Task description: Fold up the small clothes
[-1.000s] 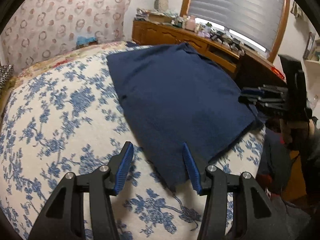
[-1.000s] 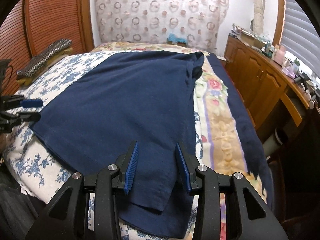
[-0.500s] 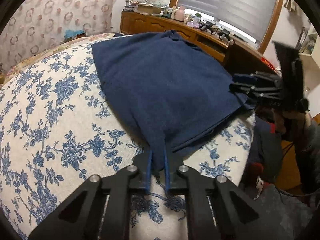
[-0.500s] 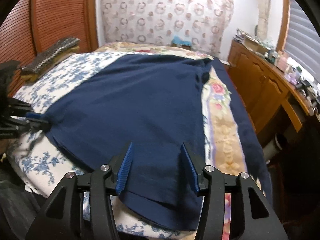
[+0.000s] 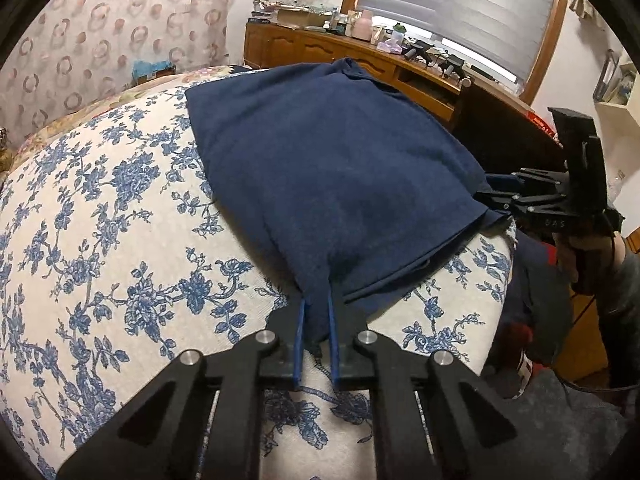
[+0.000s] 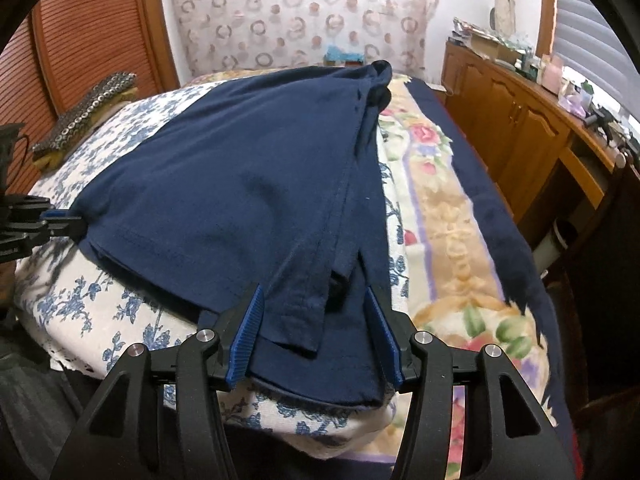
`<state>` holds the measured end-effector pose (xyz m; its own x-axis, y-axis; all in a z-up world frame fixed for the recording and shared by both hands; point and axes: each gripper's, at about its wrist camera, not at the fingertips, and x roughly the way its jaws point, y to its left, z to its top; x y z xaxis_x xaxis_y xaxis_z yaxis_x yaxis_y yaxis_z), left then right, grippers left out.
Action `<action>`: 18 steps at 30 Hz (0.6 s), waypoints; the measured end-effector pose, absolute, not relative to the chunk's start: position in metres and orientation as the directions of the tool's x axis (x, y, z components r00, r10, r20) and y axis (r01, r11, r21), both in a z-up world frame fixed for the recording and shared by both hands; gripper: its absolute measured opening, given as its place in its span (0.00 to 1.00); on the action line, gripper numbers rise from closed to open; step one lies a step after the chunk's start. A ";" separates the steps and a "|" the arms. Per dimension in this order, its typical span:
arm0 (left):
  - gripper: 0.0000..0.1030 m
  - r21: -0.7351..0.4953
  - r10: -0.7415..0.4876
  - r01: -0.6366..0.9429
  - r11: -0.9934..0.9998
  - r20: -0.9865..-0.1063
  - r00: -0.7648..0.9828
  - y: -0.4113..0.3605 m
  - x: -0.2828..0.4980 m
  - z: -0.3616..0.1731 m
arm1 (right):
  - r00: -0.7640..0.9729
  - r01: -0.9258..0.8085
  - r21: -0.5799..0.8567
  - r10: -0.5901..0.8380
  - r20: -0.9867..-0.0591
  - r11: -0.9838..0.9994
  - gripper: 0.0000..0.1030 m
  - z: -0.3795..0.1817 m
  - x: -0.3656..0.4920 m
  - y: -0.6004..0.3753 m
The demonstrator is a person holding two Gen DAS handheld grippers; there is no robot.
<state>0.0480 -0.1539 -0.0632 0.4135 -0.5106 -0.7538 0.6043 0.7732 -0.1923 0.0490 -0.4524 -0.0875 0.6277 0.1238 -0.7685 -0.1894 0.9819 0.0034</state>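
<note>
Holding: left gripper [image 5: 316,320] jaws clamped on navy shirt [image 5: 340,168] corner; right gripper [image 6: 316,336], jaws just opening, straddles the hem unpinched; I close before lifting.

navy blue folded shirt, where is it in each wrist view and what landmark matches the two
Left wrist view: the navy blue folded cotton shirt fills the centre; its near corner is pinched in the left tool.
Right wrist view: shirt spans centre-left; its near hem lies between the open right tool.
Shared landmark: the ring-patterned cream curtain behind the bed.
</note>
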 end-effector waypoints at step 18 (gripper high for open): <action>0.03 -0.212 -0.635 0.673 0.709 -0.607 0.477 -0.165 0.064 0.016 | 0.677 -0.328 0.018 0.249 -0.692 0.945 0.66 -0.060 0.037 -0.409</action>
